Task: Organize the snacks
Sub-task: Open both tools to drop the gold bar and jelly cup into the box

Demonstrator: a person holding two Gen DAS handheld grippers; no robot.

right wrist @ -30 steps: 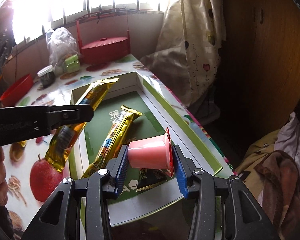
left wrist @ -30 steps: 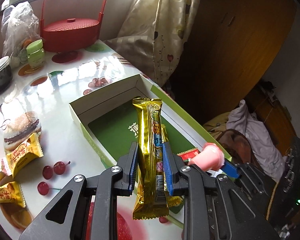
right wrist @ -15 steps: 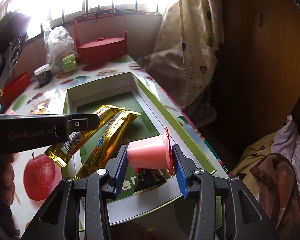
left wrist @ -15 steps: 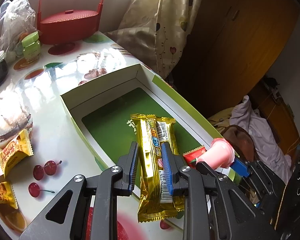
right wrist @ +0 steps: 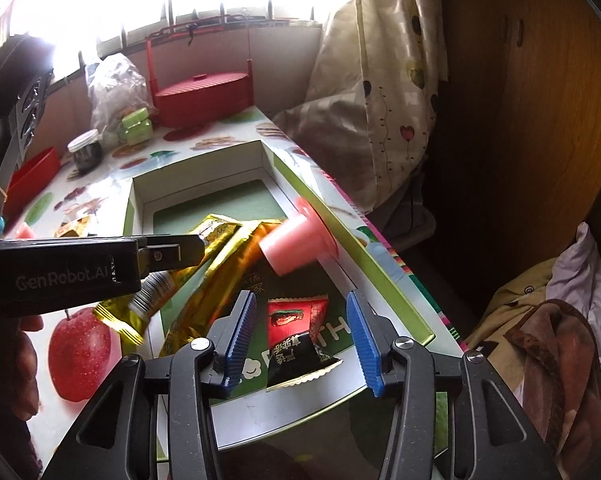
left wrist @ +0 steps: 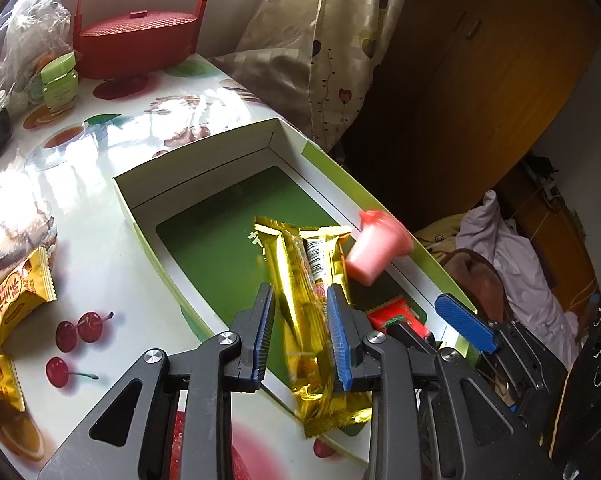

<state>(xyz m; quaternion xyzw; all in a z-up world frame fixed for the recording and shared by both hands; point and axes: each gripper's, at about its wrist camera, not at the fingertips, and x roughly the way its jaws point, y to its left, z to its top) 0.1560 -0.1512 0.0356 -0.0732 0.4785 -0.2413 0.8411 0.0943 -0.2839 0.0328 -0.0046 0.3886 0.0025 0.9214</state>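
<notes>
Both tools hang over the green-lined box (left wrist: 204, 168) at the right edge of the surface (left wrist: 100, 280).

Left tool (left wrist: 300, 332): jaws have just been opening. The gold bar (left wrist: 300, 288) lies between the pads, its far end down in the box, its near end over the box's front wall. The right pad looks close against the wrapper, the left pad stands off it; I read this as released. A second gold bar (right wrist: 220, 276) lies just beside it in the box.

Right tool (right wrist: 302, 334): jaws have just been opening, now wide and with nothing between them. The pink jelly cup (right wrist: 296, 244) is blurred ahead of the pads, tipped on its side by the box's right wall; whether it has landed I cannot tell.

A red-and-black packet (right wrist: 296, 332) lies in the box's near end, below my right tool.

Handling, my guess:
- Bars: light, foil slick and crinkly. Take mid-length across the narrow width; an end grip would droop.
- Cup: light, thin plastic, tapered wall, so it can squirt out. Grip low on the body, gently.
- Yellow packets (left wrist: 20, 296) on the surface at left, not yet boxed: soft pillow packs, pinch across the middle.
</notes>
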